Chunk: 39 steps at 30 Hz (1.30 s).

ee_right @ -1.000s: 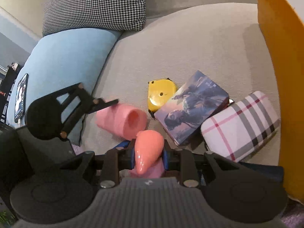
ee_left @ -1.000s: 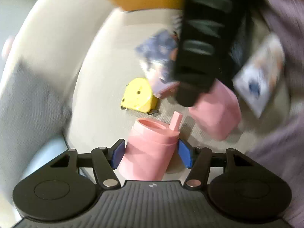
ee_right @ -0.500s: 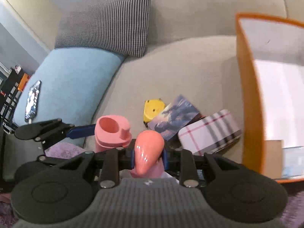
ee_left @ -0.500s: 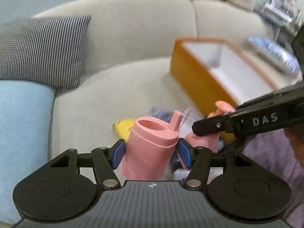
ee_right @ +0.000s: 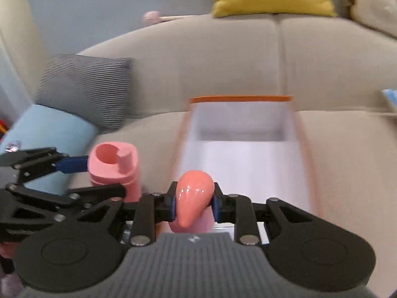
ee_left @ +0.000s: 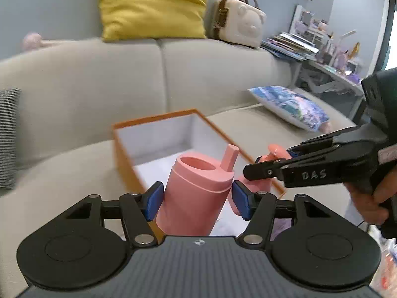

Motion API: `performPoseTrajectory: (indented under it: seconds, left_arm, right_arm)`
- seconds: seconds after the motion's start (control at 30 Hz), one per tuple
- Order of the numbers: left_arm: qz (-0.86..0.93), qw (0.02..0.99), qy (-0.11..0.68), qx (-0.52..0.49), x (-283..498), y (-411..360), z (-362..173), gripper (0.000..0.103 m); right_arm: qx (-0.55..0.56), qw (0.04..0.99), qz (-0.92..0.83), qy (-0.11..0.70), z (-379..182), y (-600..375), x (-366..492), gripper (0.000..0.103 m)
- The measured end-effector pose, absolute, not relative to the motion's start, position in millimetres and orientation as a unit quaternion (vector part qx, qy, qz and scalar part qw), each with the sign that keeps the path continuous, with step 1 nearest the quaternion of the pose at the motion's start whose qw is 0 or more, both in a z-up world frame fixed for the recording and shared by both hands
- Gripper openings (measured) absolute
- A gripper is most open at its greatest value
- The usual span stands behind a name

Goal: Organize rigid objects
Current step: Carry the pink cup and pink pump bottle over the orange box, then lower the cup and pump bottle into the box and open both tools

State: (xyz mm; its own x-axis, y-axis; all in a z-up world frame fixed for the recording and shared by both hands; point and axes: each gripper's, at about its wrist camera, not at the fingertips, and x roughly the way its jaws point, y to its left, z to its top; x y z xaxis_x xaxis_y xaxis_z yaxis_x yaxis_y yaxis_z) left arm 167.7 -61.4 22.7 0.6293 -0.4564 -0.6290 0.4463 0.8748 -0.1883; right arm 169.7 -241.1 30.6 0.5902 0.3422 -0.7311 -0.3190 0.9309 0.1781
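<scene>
The left gripper (ee_left: 197, 197) is clenched on a pink bottle (ee_left: 196, 193): its two blue pads press on the two sides of the bottle body, and the bottle stands almost upright, with its round open mouth and a small spout at the top. The right gripper (ee_right: 194, 204) grasps a coral-pink drop-shaped piece (ee_right: 193, 195), with the blue pads tight against both of its sides; something paler pink hangs under it, but I cannot tell what this is. Both things are held in the air above the sofa seat (ee_left: 62, 173), at the near end of an orange box (ee_right: 238, 149) with a white inside, which lies open on the seat near the back cushions. In the right wrist view the bottle is just beside the left wall of the box, outside it, and the drop-shaped piece is over the near part of the box. A striped grey cushion (ee_right: 84, 89) and a light blue cushion (ee_right: 49, 134) lie at the left end of the sofa.
</scene>
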Motion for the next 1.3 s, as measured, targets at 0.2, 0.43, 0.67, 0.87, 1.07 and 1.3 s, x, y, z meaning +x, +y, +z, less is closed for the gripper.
performPoseTrajectory:
  seconds: [0.2, 0.43, 0.67, 0.87, 1.07, 1.3]
  left_arm:
    - [-0.270, 0.877, 0.393, -0.058, 206.2, -92.6, -8.5, 0.069]
    - [-0.269, 0.854, 0.434, -0.099, 234.3, -103.6, -41.8, 0.069]
    - [-0.274, 0.836, 0.456, -0.137, 249.9, -108.1, -65.7, 0.069]
    - [-0.266, 0.825, 0.477, -0.144, 255.0, -117.4, -84.3, 0.069]
    - [-0.266, 0.813, 0.500, -0.133, 253.6, -129.8, -98.0, 0.069]
    - [-0.272, 0.801, 0.519, -0.121, 250.8, -128.9, -97.1, 0.069]
  right_arm:
    - [-0.033, 0.889, 0.166, 0.426, 6.1, -276.6, 193.4, 0.027]
    - [-0.119, 0.850, 0.221, 0.462, -39.5, -273.2, 215.3, 0.027]
    - [-0.211, 0.793, 0.269, 0.504, -64.0, -259.9, 234.1, 0.027]
    - [-0.220, 0.769, 0.275, 0.534, -80.0, -257.4, 245.9, 0.027]
    - [-0.214, 0.755, 0.281, 0.552, -86.8, -257.7, 252.4, 0.026]
    - [-0.219, 0.755, 0.277, 0.553, -90.3, -257.4, 252.0, 0.029]
